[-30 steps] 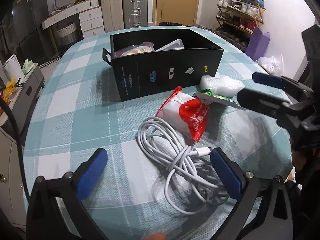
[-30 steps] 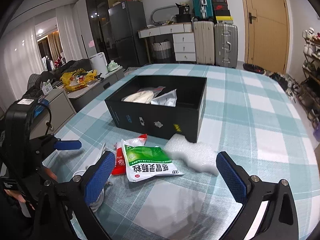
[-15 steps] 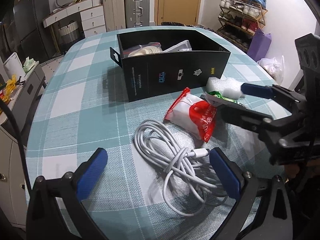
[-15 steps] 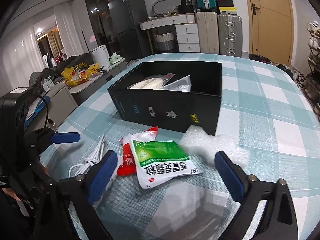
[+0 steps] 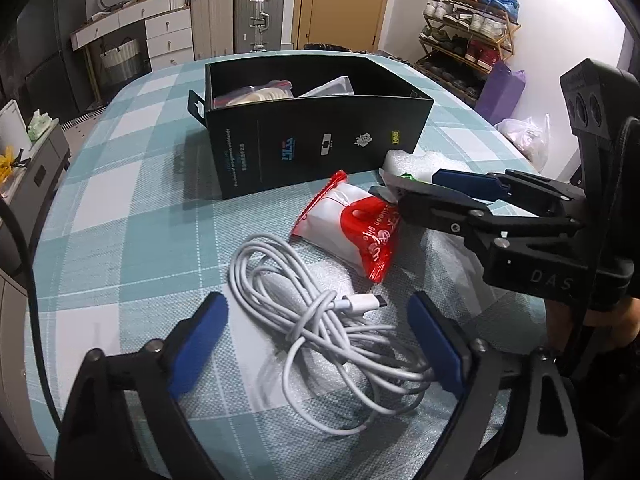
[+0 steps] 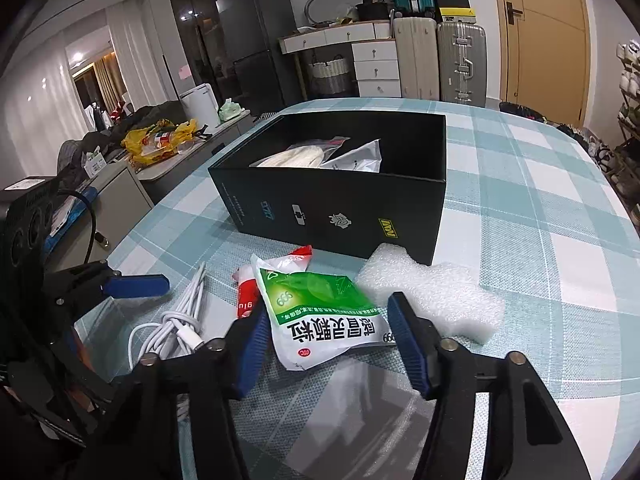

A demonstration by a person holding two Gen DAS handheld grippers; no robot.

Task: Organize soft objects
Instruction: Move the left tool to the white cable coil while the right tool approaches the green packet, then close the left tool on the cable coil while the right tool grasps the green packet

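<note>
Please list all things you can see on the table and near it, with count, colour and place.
table: 1, teal and white check cloth, under everything
box: 1, black, open, mid table
bags in box: 2, clear and whitish, inside the box
foam: 1, white, against the box's front corner
green packet: 1, green and white, in front of the box, between the right gripper's pads
red packet: 1, red and white, partly under the green packet
cable: 1, white, coiled, between the left gripper's pads
suitcases: several, beige, silver, teal, by the far wall
shoe rack: 1, wooden, by the wall
left gripper: black, blue pads, open, closing
right gripper: black, blue pads, closing around the green packet
</note>
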